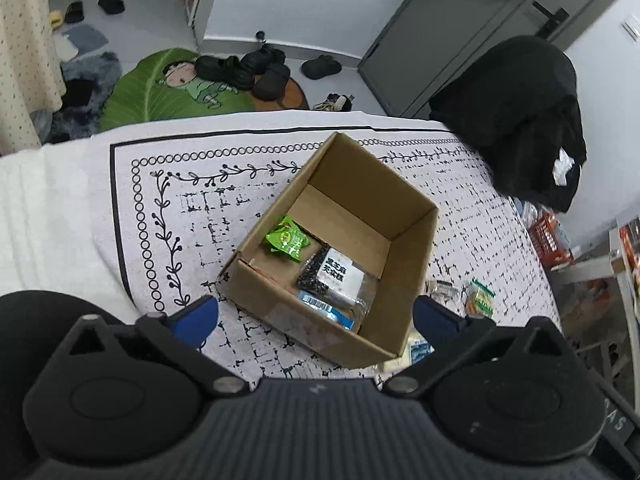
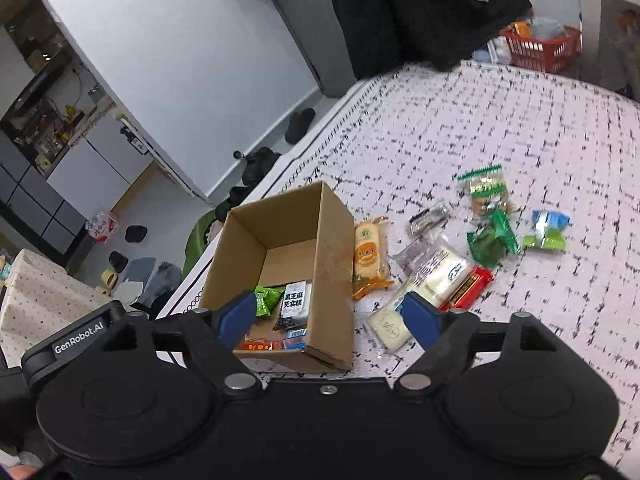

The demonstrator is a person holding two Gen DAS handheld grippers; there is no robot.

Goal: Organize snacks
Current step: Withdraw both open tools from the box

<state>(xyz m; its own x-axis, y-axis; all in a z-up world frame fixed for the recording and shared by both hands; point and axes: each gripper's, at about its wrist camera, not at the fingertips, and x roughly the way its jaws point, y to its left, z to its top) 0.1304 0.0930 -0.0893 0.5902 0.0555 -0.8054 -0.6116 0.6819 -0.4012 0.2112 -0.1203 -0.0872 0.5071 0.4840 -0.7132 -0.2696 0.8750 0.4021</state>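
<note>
2 grippers, left (image 1: pixel 316 320) and right (image 2: pixel 330 318), gape empty above box (image 1: pixel 400 216).

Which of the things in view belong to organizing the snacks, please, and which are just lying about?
Job:
brown cardboard box
green snack packet inside it
orange-wrapped cake beside it
red snack bar

Lying about:
black shoes
red plastic basket
black garment
</note>
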